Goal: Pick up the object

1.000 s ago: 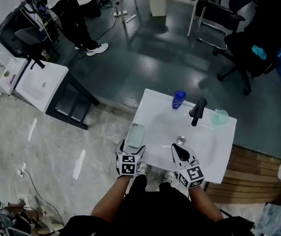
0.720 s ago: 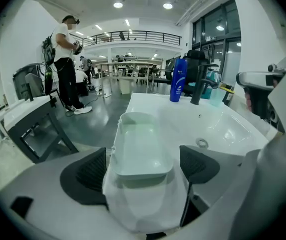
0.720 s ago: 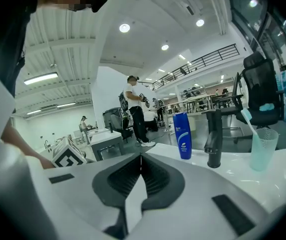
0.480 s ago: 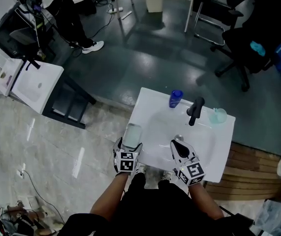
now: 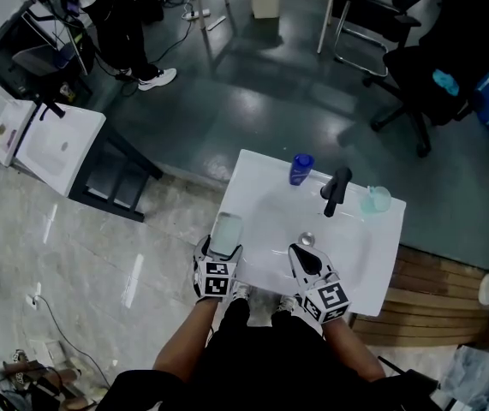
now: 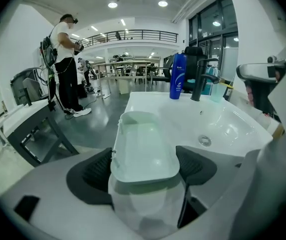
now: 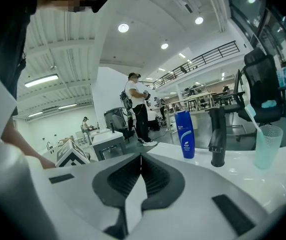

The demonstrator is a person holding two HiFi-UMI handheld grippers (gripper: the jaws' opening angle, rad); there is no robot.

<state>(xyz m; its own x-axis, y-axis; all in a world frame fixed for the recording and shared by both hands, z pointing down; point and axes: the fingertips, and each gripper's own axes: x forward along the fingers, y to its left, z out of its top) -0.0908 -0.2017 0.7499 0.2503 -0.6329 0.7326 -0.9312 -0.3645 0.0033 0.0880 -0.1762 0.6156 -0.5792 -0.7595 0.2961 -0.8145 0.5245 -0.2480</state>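
Note:
A pale green translucent box with a lid [image 5: 226, 232] lies on the left rim of the white sink [image 5: 372, 264]. My left gripper [image 5: 223, 253] reaches over its near end. In the left gripper view the box [image 6: 144, 144] fills the gap between the dark pads [image 6: 96, 170], and the jaws are closing on it. The pads stand right at its sides and I see no squeeze. My right gripper [image 5: 301, 256] hovers over the sink's front edge, shut, with nothing between its fingers [image 7: 141, 158].
At the back of the sink stand a blue bottle [image 5: 301, 169], a black faucet [image 5: 336, 191] and a pale green cup [image 5: 377, 199]. The drain [image 5: 307, 239] lies just ahead of the right gripper. A person stands far off by another white sink stand [image 5: 56, 144].
My left gripper has edged forward so the box's near end now lies between its jaws. The right gripper has stayed shut over the front edge.

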